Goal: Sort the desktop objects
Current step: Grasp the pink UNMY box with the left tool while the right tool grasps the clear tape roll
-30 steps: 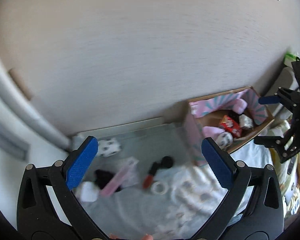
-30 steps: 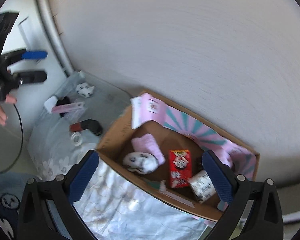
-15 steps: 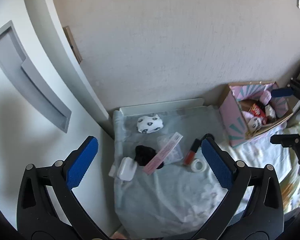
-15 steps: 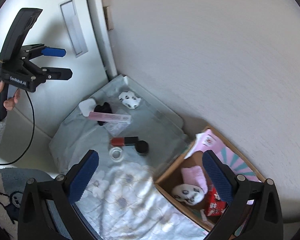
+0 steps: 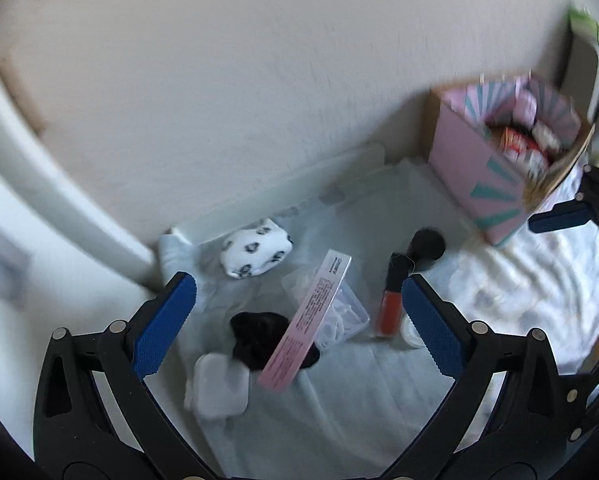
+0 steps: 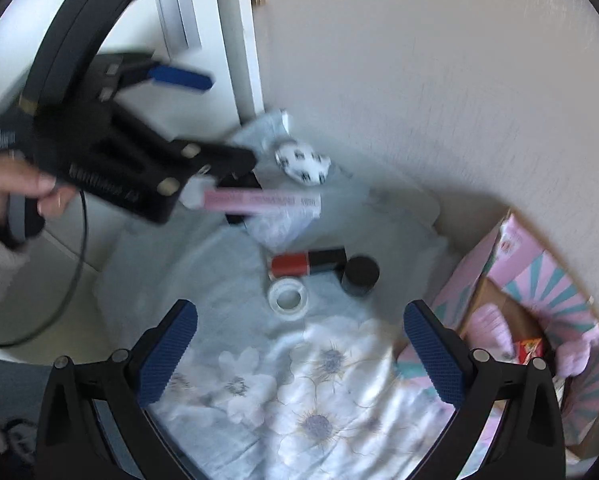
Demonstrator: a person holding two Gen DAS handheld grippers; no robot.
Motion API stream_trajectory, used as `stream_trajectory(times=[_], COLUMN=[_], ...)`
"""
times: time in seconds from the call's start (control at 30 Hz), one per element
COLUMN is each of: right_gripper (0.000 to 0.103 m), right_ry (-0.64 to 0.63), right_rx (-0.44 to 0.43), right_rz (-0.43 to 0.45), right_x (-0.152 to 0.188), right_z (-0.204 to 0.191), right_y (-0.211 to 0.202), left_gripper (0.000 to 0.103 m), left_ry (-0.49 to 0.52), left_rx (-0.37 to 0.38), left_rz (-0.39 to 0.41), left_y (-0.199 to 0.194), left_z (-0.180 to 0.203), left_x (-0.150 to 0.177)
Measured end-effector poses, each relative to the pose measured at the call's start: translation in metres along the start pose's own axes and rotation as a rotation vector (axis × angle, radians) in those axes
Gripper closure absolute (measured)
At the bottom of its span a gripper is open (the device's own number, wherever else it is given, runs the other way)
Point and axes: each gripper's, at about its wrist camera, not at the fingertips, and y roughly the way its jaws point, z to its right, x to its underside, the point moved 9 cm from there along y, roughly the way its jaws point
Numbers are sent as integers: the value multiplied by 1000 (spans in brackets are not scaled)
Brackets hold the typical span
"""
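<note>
Loose items lie on a pale sheet: a white black-patterned sock ball point(image 5: 255, 248) point(image 6: 303, 162), a long pink box point(image 5: 305, 316) point(image 6: 259, 202) across a clear plastic bag point(image 5: 335, 316), a black cloth point(image 5: 255, 338), a small white case point(image 5: 217, 388), a red tube with a black cap point(image 5: 391, 304) point(image 6: 307, 262), a black jar point(image 5: 427, 246) point(image 6: 361, 274) and a tape roll point(image 6: 287, 300). My left gripper point(image 5: 295, 300) point(image 6: 231, 120) hangs open above the pink box. My right gripper point(image 6: 297, 320) is open and empty above the tape roll.
A pink-and-teal cardboard box point(image 5: 499, 152) point(image 6: 539, 280) at the right holds pink cloth and snack packs. A floral sheet point(image 6: 319, 380) covers the near surface. A wall runs behind, with a white door frame point(image 6: 239, 40) at the left. A hand point(image 6: 23, 188) holds the left gripper.
Both grippers have come down closer to the loose items. The right view has swung from the cardboard box to the tape roll and tube. Both stay open.
</note>
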Motion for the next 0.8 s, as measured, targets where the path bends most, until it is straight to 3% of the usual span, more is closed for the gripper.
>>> stream_trajectory(times=[0.2, 0.37, 0.67, 0.8], right_gripper=[2, 5, 24, 28], right_ry=[75, 66, 75, 80], right_rx=[53, 84, 105, 97], right_rz=[31, 65, 71, 71], right_x=[18, 18, 12, 12], right_z=[4, 0, -2, -7], right_y=[43, 61, 87, 93], left_gripper=[16, 22, 38, 53], left_ry=[40, 59, 44, 40], left_rx=[47, 61, 95, 108], left_rz=[-32, -21, 1, 2], left_y=[43, 57, 60, 61], left_z=[9, 11, 9, 8], left_x=[20, 29, 35, 35])
